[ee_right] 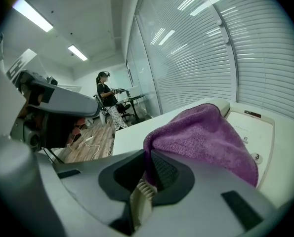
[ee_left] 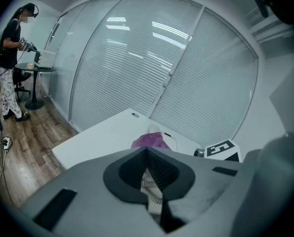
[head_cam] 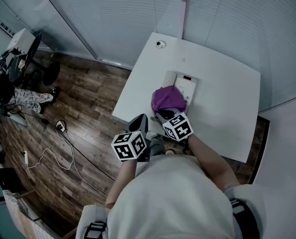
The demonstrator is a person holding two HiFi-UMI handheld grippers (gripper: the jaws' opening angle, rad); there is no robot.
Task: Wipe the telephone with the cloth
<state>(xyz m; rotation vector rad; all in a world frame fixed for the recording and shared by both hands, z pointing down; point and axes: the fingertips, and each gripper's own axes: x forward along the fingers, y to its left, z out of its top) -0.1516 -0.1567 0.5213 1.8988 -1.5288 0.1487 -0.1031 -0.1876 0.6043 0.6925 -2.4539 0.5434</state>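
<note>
A cream telephone [head_cam: 183, 83] lies on the white table [head_cam: 222, 118], with a purple cloth [head_cam: 165, 98] bunched over its near end. My right gripper [head_cam: 163, 114] is shut on the cloth's near edge. In the right gripper view the cloth [ee_right: 206, 137] rises from between the jaws and drapes over the telephone [ee_right: 253, 127]; a coiled cord [ee_right: 144, 192] shows below the jaws. My left gripper [head_cam: 140, 119] hovers just left of the cloth, shut on nothing. In the left gripper view its jaws [ee_left: 147, 150] meet, with the cloth [ee_left: 150, 141] beyond them.
The table's left edge [head_cam: 122, 99] drops to a wood floor with cables [head_cam: 63, 148]. A person [head_cam: 18, 97] stands by a small round table [ee_left: 35, 69] far to the left. Glass walls with blinds [head_cam: 138, 14] run behind the table. A small round fitting [head_cam: 160, 44] sits at its far corner.
</note>
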